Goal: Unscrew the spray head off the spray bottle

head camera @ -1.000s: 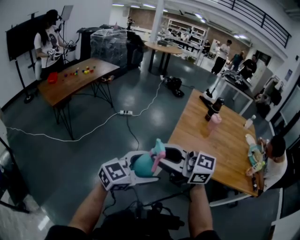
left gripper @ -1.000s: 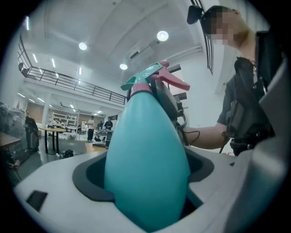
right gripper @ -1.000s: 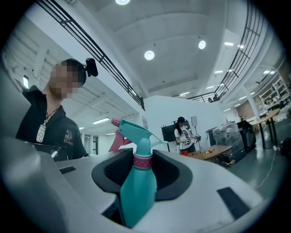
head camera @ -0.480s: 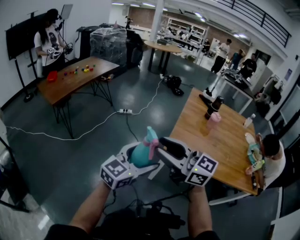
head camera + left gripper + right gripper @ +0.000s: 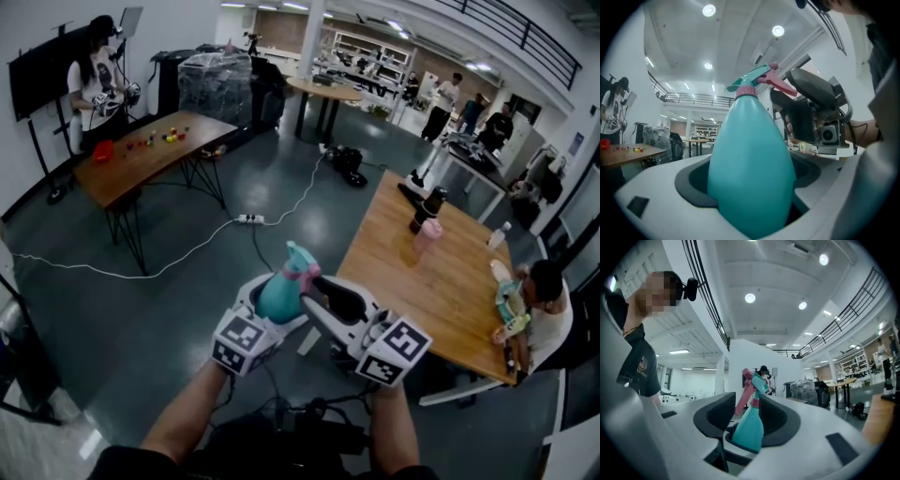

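Observation:
A teal spray bottle (image 5: pixel 278 298) with a teal and pink spray head (image 5: pixel 301 263) is held in the air in front of me. My left gripper (image 5: pixel 270 317) is shut on its wide body (image 5: pixel 752 173), nozzle end pointing up and away. My right gripper (image 5: pixel 322 296) stands open right beside the pink trigger, its dark fingertips not pressing on it. In the right gripper view the bottle (image 5: pixel 749 427) and its head (image 5: pixel 751 380) show in the gap between the two pads, with space on both sides.
A long wooden table (image 5: pixel 441 281) lies ahead to the right, with a black bottle and pink cup (image 5: pixel 427 225) on it and a seated person (image 5: pixel 548 300) at its right edge. A power strip and cables (image 5: pixel 251 225) cross the floor. Another table (image 5: pixel 150 155) stands far left.
The bottle has risen and swung from lying sideways to pointing up and away. Both grippers have shifted left and forward, the right one now lying beside and below the spray head.

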`<action>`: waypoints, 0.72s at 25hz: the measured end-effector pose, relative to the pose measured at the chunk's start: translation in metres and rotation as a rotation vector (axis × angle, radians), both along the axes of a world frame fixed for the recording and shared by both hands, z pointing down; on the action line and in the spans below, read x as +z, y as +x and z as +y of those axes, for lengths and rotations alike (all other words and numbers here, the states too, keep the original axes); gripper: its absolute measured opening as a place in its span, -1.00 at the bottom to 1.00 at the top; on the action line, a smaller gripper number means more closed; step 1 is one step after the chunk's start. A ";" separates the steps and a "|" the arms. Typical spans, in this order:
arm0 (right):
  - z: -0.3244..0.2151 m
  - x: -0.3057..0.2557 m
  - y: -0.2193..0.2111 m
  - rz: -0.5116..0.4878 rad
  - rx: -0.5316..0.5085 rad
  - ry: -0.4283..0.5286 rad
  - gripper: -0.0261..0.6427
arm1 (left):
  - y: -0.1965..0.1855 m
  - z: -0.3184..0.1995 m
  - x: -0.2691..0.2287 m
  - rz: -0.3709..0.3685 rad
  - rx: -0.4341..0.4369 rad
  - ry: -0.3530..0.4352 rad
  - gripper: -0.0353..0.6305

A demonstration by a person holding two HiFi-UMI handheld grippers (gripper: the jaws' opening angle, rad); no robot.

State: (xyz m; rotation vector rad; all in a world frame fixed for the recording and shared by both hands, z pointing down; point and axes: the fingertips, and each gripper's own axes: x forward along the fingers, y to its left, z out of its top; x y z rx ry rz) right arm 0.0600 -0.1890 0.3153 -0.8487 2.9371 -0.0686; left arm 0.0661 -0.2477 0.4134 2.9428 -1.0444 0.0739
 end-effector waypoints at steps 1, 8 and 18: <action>0.000 0.001 0.000 0.007 0.002 -0.002 -0.44 | 0.000 0.001 -0.001 0.004 0.004 0.003 0.43; -0.003 0.001 0.012 0.001 0.026 -0.004 -0.44 | -0.001 0.005 -0.007 0.029 0.027 0.016 0.43; -0.019 0.011 0.037 0.001 0.089 -0.025 -0.47 | 0.004 0.012 -0.013 0.045 0.064 0.040 0.43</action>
